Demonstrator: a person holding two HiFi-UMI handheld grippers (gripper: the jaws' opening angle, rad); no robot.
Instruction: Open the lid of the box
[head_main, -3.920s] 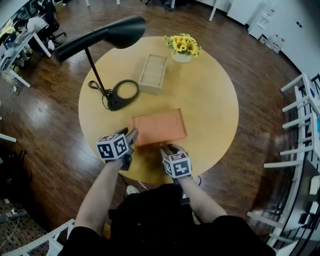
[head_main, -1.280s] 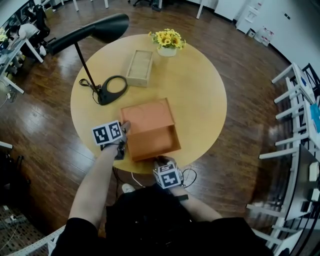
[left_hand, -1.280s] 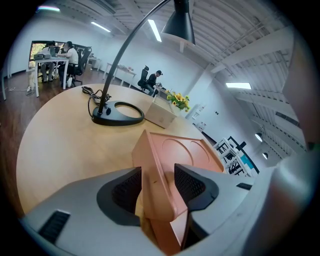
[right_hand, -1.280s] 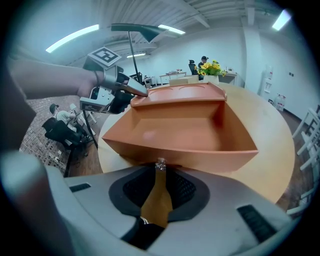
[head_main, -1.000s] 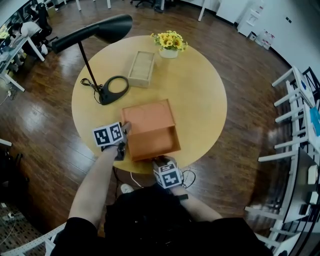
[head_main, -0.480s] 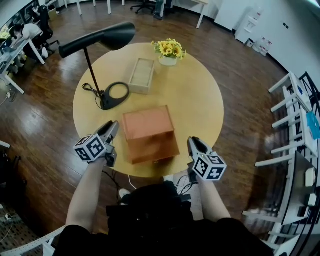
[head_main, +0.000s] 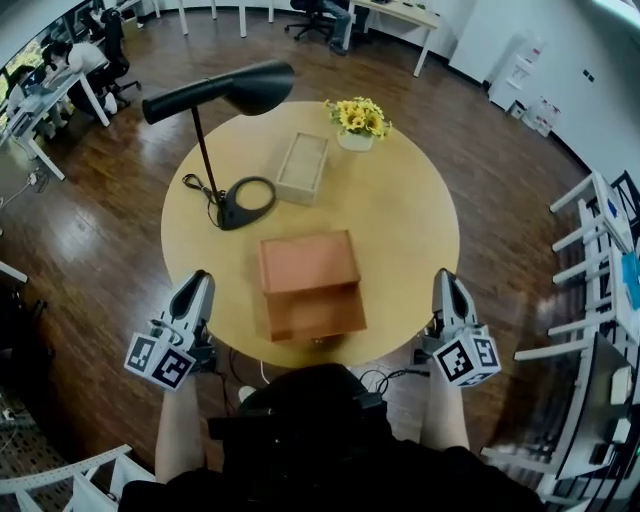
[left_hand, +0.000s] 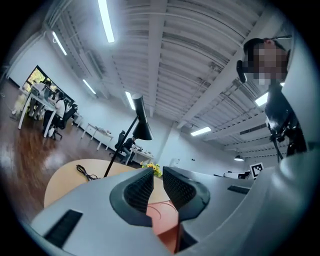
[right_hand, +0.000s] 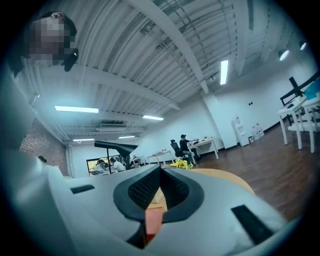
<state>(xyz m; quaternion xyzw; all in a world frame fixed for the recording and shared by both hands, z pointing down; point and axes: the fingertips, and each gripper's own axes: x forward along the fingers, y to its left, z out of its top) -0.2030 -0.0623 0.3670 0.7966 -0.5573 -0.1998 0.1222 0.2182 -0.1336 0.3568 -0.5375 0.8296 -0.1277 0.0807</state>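
The orange box (head_main: 310, 287) sits at the middle of the round table (head_main: 410, 230), nearer the front edge. It shows as two joined orange parts, far and near, with the lid swung open. My left gripper (head_main: 203, 279) hangs off the table's left front edge, well clear of the box, its jaws shut and empty. Off the right front edge my right gripper (head_main: 446, 277) is likewise shut on nothing. A strip of the orange box (left_hand: 165, 220) shows below the left gripper's (left_hand: 157, 181) jaws, and the box (right_hand: 152, 220) shows below the right gripper's (right_hand: 160, 172) jaws too.
A black desk lamp (head_main: 230, 85) with its round base (head_main: 248, 200) stands at the table's left. A pale wooden tray (head_main: 303, 168) and a pot of yellow flowers (head_main: 360, 118) stand at the back. White racks (head_main: 600, 230) stand to the right, office desks far left.
Both grippers have let go of the box, drawn back and out to the sides, and their jaws have closed. The box stays on the table with its lid open.
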